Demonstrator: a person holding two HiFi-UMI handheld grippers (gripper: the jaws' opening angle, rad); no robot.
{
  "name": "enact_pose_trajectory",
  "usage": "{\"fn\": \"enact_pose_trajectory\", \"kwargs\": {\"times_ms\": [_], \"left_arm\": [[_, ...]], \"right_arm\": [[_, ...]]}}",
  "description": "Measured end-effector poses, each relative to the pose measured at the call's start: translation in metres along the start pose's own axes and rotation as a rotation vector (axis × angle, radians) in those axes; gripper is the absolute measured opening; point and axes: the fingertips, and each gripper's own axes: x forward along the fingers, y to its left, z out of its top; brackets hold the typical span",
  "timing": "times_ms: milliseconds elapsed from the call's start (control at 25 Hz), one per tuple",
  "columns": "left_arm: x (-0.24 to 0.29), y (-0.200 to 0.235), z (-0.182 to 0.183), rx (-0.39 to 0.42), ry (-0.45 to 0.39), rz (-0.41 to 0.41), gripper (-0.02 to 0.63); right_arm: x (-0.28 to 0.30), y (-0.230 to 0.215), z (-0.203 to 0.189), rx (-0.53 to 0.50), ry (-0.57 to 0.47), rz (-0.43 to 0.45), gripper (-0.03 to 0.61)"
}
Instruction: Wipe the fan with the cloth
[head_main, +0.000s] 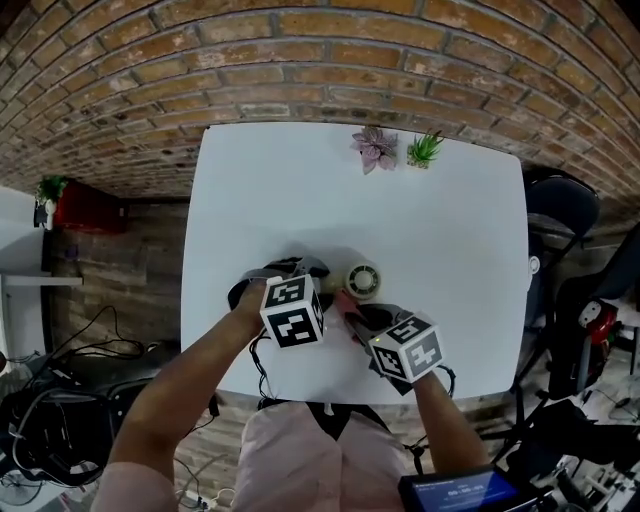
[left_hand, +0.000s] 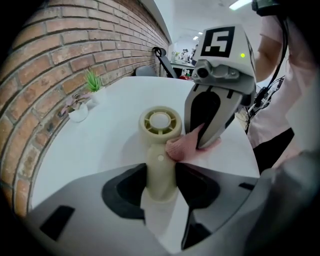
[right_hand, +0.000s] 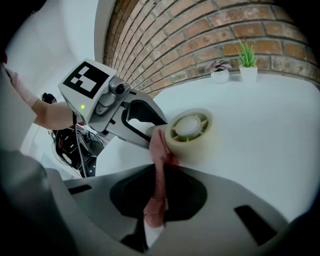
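Observation:
A small cream fan (head_main: 362, 279) lies on the white table (head_main: 300, 190), its round head facing up. My left gripper (left_hand: 161, 182) is shut on the fan's handle (left_hand: 161, 170), which sits squeezed between the two dark pads. My right gripper (right_hand: 157, 200) is shut on a pink cloth (right_hand: 159, 165). The cloth runs from the jaws up to the fan's head (right_hand: 190, 127) and touches it where the handle joins. In the left gripper view the cloth (left_hand: 182, 147) presses against the neck of the fan, under the right gripper (left_hand: 207, 135).
Two small potted plants (head_main: 375, 148) (head_main: 424, 150) stand at the table's far edge, against the brick wall. A dark chair (head_main: 560, 205) stands off the right side. Cables and equipment lie on the floor to the left.

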Motion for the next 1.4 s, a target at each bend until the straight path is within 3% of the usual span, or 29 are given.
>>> {"fn": "enact_pose_trajectory", "kwargs": {"times_ms": [400, 1400], "left_arm": [[0.003, -0.002, -0.002, 0.049, 0.027, -0.018, 0.198], [0.005, -0.006, -0.001, 0.166, 0.081, -0.042, 0.198]], "right_arm": [[-0.003, -0.019, 0.005, 0.17, -0.046, -0.062, 0.035], [-0.025, -0.032, -0.012, 0.254, -0.044, -0.095, 0.034]]}}
